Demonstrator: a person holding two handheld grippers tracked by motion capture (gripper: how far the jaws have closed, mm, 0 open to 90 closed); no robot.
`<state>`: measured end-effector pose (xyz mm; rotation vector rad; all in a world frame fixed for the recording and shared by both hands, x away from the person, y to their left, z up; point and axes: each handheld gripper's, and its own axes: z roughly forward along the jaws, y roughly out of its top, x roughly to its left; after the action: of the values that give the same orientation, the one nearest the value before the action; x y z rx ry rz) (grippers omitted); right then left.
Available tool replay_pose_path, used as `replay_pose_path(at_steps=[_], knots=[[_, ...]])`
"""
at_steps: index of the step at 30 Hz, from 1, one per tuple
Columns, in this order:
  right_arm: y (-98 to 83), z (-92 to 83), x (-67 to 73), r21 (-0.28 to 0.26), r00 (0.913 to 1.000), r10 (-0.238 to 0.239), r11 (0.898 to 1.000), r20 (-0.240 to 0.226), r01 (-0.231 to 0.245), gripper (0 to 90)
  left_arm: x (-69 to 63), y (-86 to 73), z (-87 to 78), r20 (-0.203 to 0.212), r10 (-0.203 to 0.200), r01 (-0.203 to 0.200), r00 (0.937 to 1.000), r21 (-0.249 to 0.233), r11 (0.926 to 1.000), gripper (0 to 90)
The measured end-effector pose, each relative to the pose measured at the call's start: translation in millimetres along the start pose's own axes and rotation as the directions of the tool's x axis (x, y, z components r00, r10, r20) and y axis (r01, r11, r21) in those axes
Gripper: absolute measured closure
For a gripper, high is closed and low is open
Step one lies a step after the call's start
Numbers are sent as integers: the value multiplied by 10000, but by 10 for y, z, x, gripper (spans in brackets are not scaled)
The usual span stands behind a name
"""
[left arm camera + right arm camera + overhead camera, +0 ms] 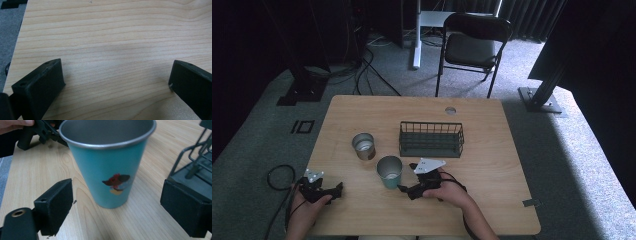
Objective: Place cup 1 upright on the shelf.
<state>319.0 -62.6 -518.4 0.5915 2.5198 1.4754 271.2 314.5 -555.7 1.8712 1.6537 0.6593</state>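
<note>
Wooden table (492,150) is carrying a teal cup (389,171) upright at frame centre, nothing gripped yet. Right gripper (117,205) is lining up, jaws spread wide around it (apparently not touching); left gripper (116,82) is idling, jaws apart, over bare wood.

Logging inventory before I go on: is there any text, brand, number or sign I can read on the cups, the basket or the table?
No readable text anywhere.
Teal cup: a small red, dark and yellow picture on its side, no letters legible.
Metal cup: no marking can be made out.
Wire basket: no label.
Table: bare wood grain.
</note>
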Motion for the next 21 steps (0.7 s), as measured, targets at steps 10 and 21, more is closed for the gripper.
replay_pose_path(at_steps=[10,21], knots=[[115,116,27,-392,9992,-334,9987,-198,326,108,0,1,0,-1,4,-4,10000,2,10000,4],[237,230,47,-833,9985,-444,9957,-306,417,108,1,1,0,2,6,-6,10000,6,10000,4]])
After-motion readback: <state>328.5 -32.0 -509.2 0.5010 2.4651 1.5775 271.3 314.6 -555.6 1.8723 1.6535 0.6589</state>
